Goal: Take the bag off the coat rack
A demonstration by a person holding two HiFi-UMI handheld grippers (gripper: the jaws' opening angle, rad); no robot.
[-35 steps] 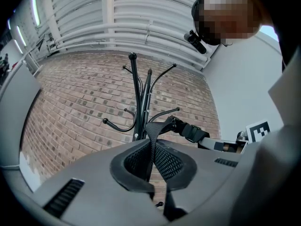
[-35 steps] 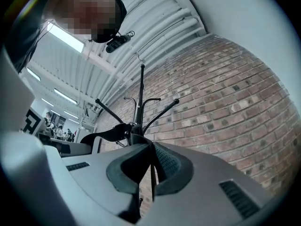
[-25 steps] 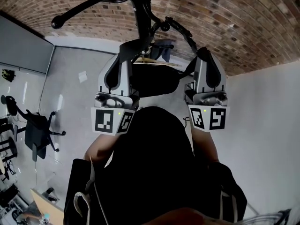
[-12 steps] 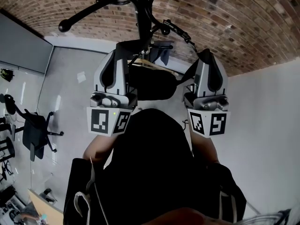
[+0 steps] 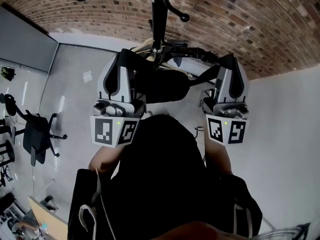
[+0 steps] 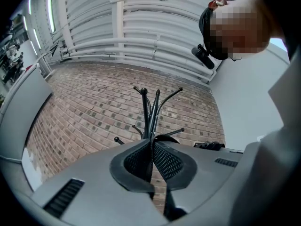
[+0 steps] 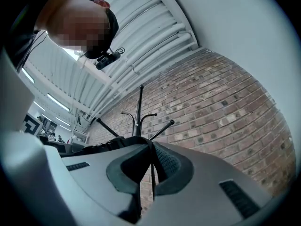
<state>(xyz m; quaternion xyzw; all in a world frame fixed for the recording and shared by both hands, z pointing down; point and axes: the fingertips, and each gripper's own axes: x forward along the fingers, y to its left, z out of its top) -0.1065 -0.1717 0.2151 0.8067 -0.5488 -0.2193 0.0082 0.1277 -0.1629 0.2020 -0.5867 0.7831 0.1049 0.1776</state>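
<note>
A black bag (image 5: 161, 86) hangs between my two grippers, below the black coat rack (image 5: 159, 14). Its strap (image 5: 192, 54) stretches across from one gripper to the other. My left gripper (image 5: 131, 64) is shut on a thin black strap (image 6: 151, 160), with the rack (image 6: 151, 109) straight ahead against the brick wall. My right gripper (image 5: 229, 66) is likewise shut on a strap (image 7: 152, 173), and the rack (image 7: 138, 107) stands beyond it. The bag's body fills the lower middle of the head view between the person's forearms.
A brick wall (image 5: 250, 24) stands behind the rack. A black office chair (image 5: 37, 134) is on the grey floor at the left. A plain white wall (image 5: 285, 134) runs along the right.
Both grippers have drawn back from the rack with the bag. The rack's hooks have slid upward in the head view. The strap that ran up over a hook now stretches level between the grippers.
</note>
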